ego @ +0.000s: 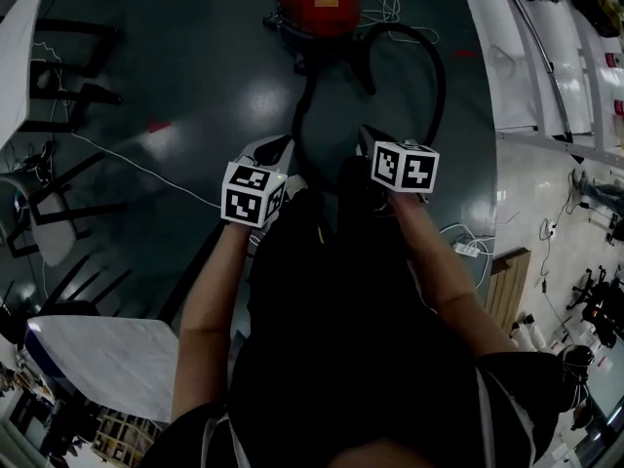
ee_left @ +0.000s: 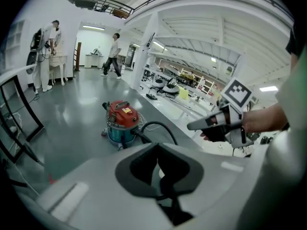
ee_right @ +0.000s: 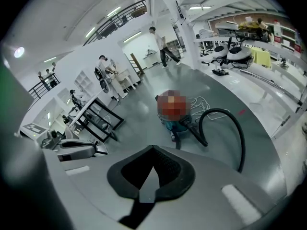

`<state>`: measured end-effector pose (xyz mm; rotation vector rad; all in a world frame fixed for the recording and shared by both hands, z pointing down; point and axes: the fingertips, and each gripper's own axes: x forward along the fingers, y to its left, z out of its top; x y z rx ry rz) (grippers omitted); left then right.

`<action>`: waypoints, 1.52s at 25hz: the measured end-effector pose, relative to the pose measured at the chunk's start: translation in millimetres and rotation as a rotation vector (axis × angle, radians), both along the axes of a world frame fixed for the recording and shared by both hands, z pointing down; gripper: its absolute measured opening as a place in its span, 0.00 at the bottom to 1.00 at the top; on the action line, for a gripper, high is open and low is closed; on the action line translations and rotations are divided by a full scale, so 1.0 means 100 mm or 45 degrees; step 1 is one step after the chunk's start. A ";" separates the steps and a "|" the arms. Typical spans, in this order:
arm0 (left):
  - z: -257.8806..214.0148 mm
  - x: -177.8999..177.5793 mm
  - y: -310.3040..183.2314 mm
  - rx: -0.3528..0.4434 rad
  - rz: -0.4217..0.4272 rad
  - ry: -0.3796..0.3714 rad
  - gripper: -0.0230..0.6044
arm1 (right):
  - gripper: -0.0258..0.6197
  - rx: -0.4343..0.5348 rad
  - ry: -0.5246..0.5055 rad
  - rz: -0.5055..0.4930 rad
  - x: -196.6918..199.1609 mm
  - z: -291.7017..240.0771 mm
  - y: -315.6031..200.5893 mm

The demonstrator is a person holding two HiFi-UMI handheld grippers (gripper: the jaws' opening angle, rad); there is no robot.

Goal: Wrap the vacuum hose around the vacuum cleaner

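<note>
A wide workshop hall with a glossy grey-green floor (ego: 195,57), white counters (ego: 546,57) along its right edge and black frame stands (ego: 58,96) along its left edge. Nearest, the person stands on the open middle of the floor with both arms held out in front. The left gripper (ego: 276,147) and the right gripper (ego: 368,135) sit side by side, close but apart, both tilted down and forward. Each gripper's own view shows its fingers pressed together with nothing between them, so neither holds anything

Just past the right gripper comes the black vacuum hose (ego: 438,81). It springs from the front of the vacuum cleaner (ee_left: 122,121), arches up, then runs down the right side toward the person, and its near end drops out of sight behind the right gripper's body. Its long axis lies roughly far to near, along the line of reach rather than across it. A thinner dark line (ego: 300,105) leads from the machine toward the left gripper; cord or tube, I cannot tell. Farther on, the red-topped vacuum cleaner stands upright, ahead between the two grippers and well apart from both, with a loose white cable (ee_right: 204,101) on the floor behind it

By my reading the right hand is nearer the hose's free run, and its fingers would have to part before taking it
</note>
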<state>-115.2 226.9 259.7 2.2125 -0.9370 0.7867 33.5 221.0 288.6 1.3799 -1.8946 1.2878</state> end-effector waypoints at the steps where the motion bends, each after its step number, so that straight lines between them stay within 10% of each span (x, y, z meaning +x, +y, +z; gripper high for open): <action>1: 0.01 0.09 -0.05 -0.005 0.007 -0.002 0.05 | 0.04 -0.003 0.001 0.005 0.09 0.00 -0.04; 21: 0.45 2.19 -0.82 -0.087 0.308 -0.041 0.05 | 0.04 -0.111 -0.001 0.147 1.92 0.48 -0.52; 38: 1.56 1.96 -0.87 -0.190 0.205 -0.101 0.06 | 0.04 -0.201 -0.032 -0.030 1.48 1.44 -0.64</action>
